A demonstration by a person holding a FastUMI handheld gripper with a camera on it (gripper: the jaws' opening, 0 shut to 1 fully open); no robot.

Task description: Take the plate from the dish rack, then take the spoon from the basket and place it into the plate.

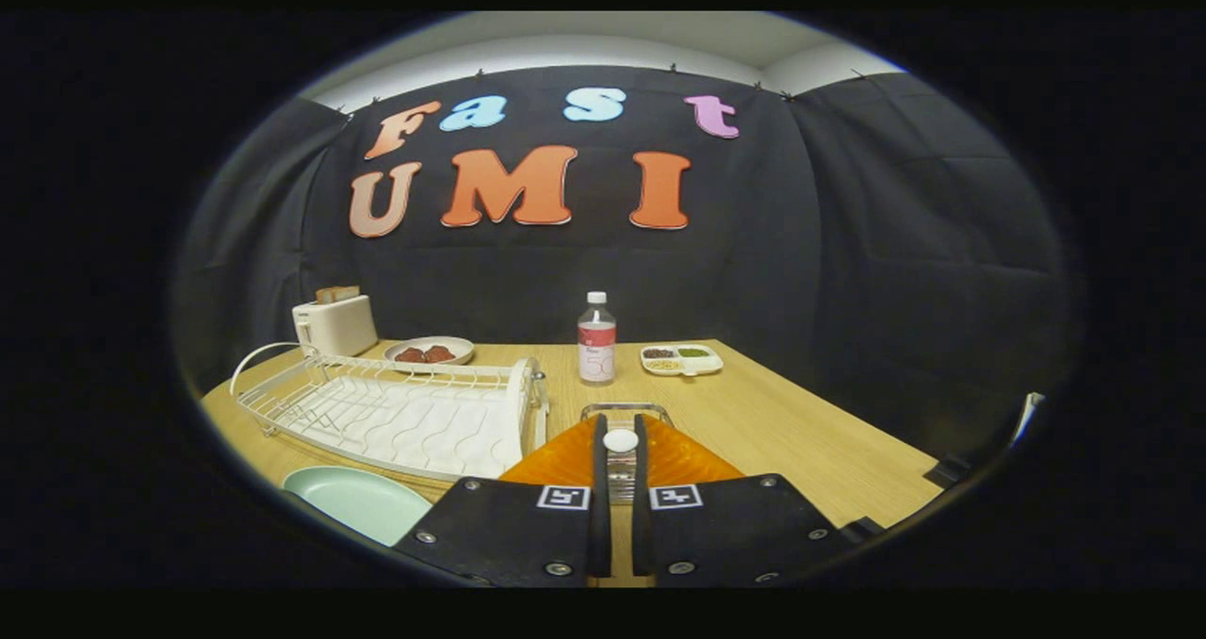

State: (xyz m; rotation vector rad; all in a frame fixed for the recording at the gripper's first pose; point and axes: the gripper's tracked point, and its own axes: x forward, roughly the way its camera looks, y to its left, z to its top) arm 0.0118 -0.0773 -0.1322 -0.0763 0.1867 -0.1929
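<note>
Progress stood at roughly the midpoint, judging by how things lay. The pale green round plate (358,500) sat flat on the light wooden table (801,432) at the lower left of the frame, just in front of the white wire dish rack (396,413), whose slots held nothing; so the first step looked done.

The hand-held gripper (619,450) occupied the lower middle of the frame, its fingers drawn narrow with only a slim gap between them. A small white rounded end, most likely the handle of the spoon (620,440), sat pinched in that gap at the fingertips, and both fingers appeared to press on it. Just beyond the fingers was the wire basket (627,411), with something orange (678,460) spread to either side beneath them; the rest of the spoon was hidden.

What remained, by this reading, was to lift the spoon clear, carry it left to the plate and set it down there.

Farther back, from upper left toward the middle, stood a white toaster (334,325), a plate of red food (430,350), a clear bottle (596,337) and a divided white dish (681,359).
</note>
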